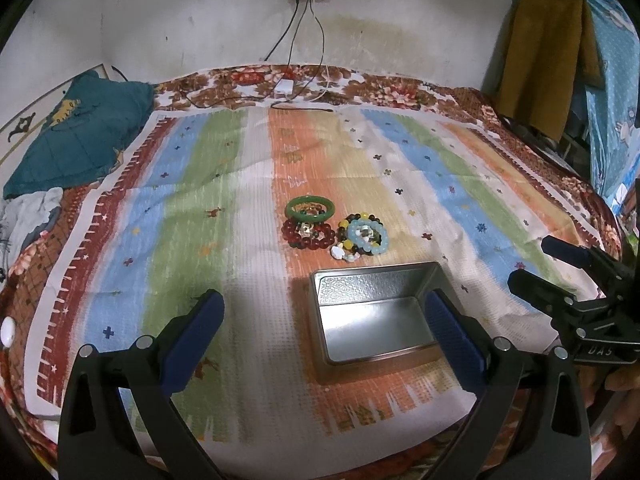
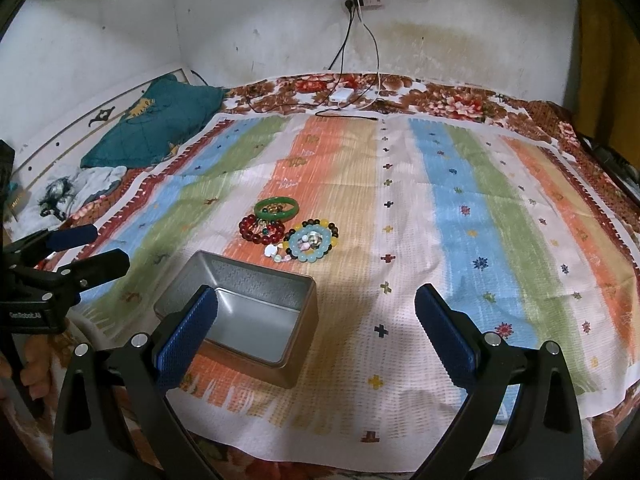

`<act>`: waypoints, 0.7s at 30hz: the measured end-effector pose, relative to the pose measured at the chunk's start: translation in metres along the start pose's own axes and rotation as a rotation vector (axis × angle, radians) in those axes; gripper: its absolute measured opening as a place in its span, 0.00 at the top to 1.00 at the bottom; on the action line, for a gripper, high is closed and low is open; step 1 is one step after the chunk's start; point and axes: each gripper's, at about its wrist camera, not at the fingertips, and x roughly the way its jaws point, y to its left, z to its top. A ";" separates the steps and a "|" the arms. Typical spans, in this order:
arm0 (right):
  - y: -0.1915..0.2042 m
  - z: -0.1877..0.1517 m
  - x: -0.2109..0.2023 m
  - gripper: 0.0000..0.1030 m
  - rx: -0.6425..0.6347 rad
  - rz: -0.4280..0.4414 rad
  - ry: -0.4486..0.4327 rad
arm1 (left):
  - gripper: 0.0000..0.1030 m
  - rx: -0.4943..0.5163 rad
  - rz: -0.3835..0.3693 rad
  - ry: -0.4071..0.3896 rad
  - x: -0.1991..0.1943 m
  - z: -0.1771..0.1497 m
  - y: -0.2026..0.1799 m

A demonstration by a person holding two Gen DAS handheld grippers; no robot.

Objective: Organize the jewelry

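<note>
A pile of jewelry lies mid-cloth: a green bangle (image 1: 310, 208) (image 2: 276, 208), a red bead bracelet (image 1: 308, 236) (image 2: 260, 232), a pale blue bead bracelet (image 1: 368, 238) (image 2: 312, 246) and other mixed beads. Just in front of the pile sits an empty, lidless metal tin (image 1: 372, 286) (image 2: 304, 344). My left gripper (image 1: 324, 300) (image 2: 110, 245) is open and holds nothing, with its right finger in front of the tin's right side. My right gripper (image 2: 318, 292) (image 1: 530, 260) is also open with nothing in it, and its left finger overlaps the tin.
The striped cloth (image 1: 200, 208) covers a floral bedspread (image 2: 460, 104). A teal cushion (image 1: 80, 136) lies at the back left. Cables and a white charger (image 1: 284, 88) trail from a wall socket. A mustard cloth (image 1: 544, 60) hangs at the right. A hand (image 2: 36, 364) grips the left tool.
</note>
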 end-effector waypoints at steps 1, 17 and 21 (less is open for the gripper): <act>0.000 0.001 0.002 0.02 0.000 0.001 0.003 | 0.05 -0.001 -0.001 0.003 0.001 0.000 0.000; 0.002 0.015 0.010 0.02 -0.018 0.007 0.012 | 0.05 -0.013 0.047 0.035 0.017 0.014 0.006; 0.003 0.023 0.016 0.02 -0.028 0.016 0.025 | 0.05 -0.005 0.064 0.042 0.022 0.021 0.007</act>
